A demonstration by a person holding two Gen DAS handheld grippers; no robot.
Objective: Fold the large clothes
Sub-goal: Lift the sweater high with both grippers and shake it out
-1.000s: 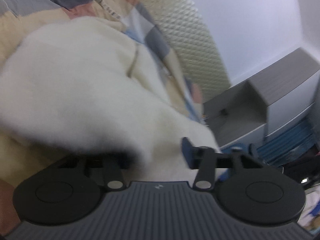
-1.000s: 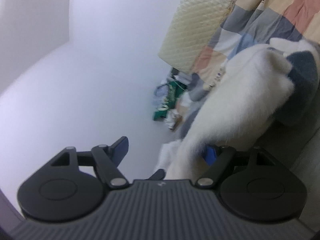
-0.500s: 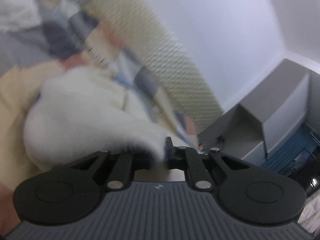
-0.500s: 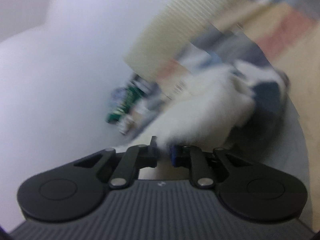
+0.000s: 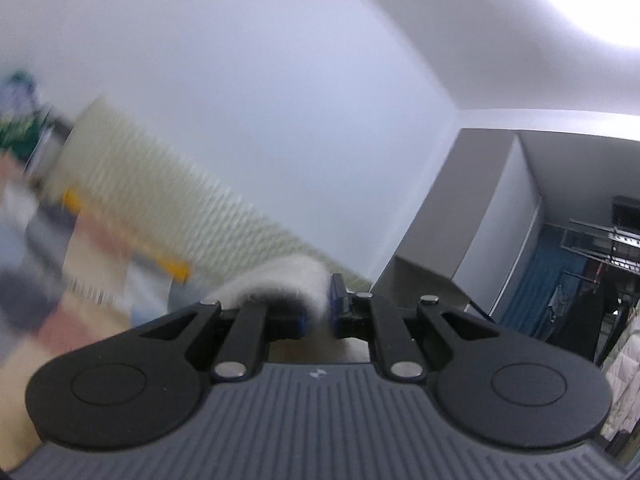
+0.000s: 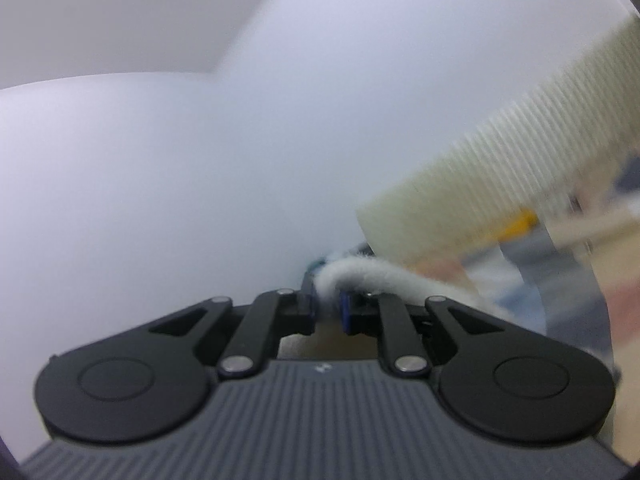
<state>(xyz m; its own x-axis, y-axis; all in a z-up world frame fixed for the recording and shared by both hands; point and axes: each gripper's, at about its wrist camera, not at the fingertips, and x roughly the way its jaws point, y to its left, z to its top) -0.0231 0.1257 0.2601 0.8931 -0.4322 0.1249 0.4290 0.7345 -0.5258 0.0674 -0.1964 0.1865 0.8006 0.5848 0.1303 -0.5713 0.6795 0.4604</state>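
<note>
Cream quilted headboard point(image 5: 160, 196), patchwork bedspread point(image 5: 92, 264), grey wardrobe point(image 5: 472, 216), white wall point(image 6: 200, 160)

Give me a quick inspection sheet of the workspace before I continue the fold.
Surface: patchwork bedspread, blurred.
Job's things: white fleece garment, an edge pinched in each gripper.
Clutter: blurred green items far off.
Grippers: left gripper and right gripper both shut on the fleece.
Cables: nothing seen.
Surroundings: white wall, cream quilted headboard, grey cabinet, hanging clothes.

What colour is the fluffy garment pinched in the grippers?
White; the fluffy garment shows best in the right wrist view.
</note>
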